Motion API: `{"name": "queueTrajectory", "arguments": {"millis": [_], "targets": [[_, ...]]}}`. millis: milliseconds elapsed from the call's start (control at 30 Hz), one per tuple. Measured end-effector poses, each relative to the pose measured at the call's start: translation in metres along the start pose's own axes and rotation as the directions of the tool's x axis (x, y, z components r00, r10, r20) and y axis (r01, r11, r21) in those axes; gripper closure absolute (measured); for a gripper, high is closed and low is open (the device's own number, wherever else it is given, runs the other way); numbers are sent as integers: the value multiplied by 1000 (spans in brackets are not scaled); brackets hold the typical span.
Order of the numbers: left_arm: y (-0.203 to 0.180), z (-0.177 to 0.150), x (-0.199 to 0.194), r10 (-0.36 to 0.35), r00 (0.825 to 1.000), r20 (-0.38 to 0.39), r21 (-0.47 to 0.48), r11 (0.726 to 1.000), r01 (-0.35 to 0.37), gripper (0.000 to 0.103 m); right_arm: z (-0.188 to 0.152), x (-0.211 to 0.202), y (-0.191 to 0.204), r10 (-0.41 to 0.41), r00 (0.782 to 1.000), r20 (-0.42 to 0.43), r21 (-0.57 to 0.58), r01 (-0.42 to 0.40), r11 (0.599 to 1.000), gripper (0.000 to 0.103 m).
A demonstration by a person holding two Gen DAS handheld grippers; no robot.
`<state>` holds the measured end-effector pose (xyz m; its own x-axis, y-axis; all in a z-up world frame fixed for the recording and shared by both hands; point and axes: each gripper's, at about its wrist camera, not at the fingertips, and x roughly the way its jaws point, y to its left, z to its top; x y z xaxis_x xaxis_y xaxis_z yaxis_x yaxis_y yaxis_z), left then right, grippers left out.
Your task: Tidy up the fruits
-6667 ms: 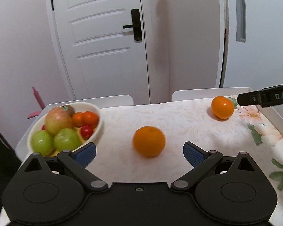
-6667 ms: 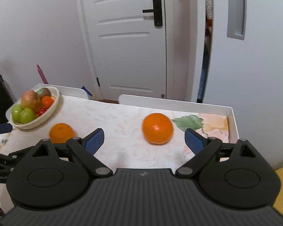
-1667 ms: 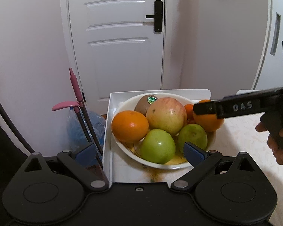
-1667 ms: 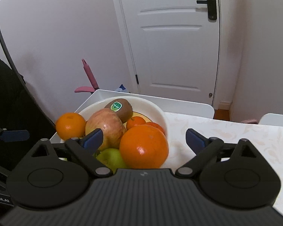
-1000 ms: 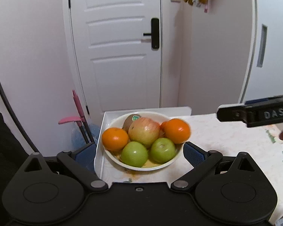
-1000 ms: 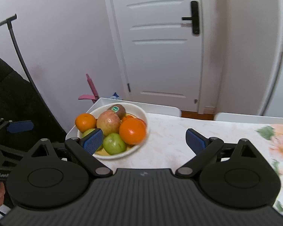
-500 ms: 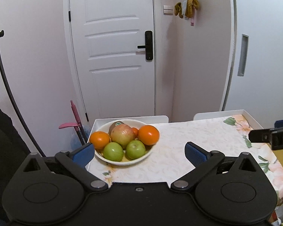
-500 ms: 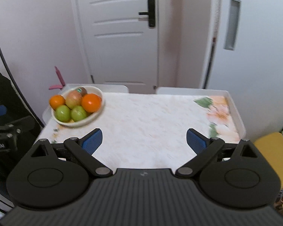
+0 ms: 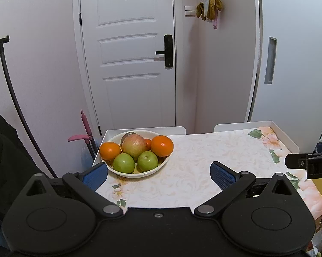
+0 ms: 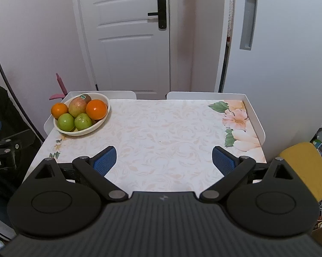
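A cream bowl (image 9: 139, 174) (image 10: 101, 122) stands at the table's far left corner. It holds two oranges (image 9: 162, 145) (image 9: 110, 151), two green apples (image 9: 124, 163), a red-yellow apple (image 9: 134, 146) and a kiwi (image 10: 85, 97). My left gripper (image 9: 158, 174) is open above the near left table edge, well short of the bowl, with nothing between its fingers. My right gripper (image 10: 164, 160) is open over the near middle of the table, also holding nothing. Its tip shows in the left wrist view as the right gripper (image 9: 308, 163) at the far right.
The table (image 10: 165, 132) has a floral cloth and a raised white rim. Two white chair backs (image 10: 203, 95) stand at the far side before a white door (image 10: 126, 34). A yellow seat (image 10: 304, 167) is at the near right. A dark stand and pink handle are left of the table.
Both grippers have pulled back and up from the bowl, open, after each left an orange in it. The whole table now shows in both views.
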<state>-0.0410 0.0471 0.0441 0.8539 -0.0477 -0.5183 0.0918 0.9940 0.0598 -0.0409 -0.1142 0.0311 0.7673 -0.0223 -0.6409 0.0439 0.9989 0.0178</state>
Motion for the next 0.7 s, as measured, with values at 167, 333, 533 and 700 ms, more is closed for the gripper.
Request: {"name": "queueTrajectory", "arguments": {"millis": [167, 333, 533, 700], "targets": [[-1, 0, 1, -2, 1000, 7, 2, 1000, 2, 0, 0, 1, -3, -7, 1000, -4, 15, 7, 1000, 0], [0, -1, 2, -7, 1000, 7, -4, 1000, 7, 0, 0, 2, -3, -12, 1000, -7, 17, 12, 1000, 0], [0, 0, 2, -4, 1000, 7, -7, 1000, 4, 0, -1, 3, -2, -15, 1000, -12, 13, 15, 1000, 0], [0, 0, 3, -2, 1000, 6, -9, 1000, 2, 0, -1, 4, -3, -16, 1000, -12, 13, 16, 1000, 0]]}}
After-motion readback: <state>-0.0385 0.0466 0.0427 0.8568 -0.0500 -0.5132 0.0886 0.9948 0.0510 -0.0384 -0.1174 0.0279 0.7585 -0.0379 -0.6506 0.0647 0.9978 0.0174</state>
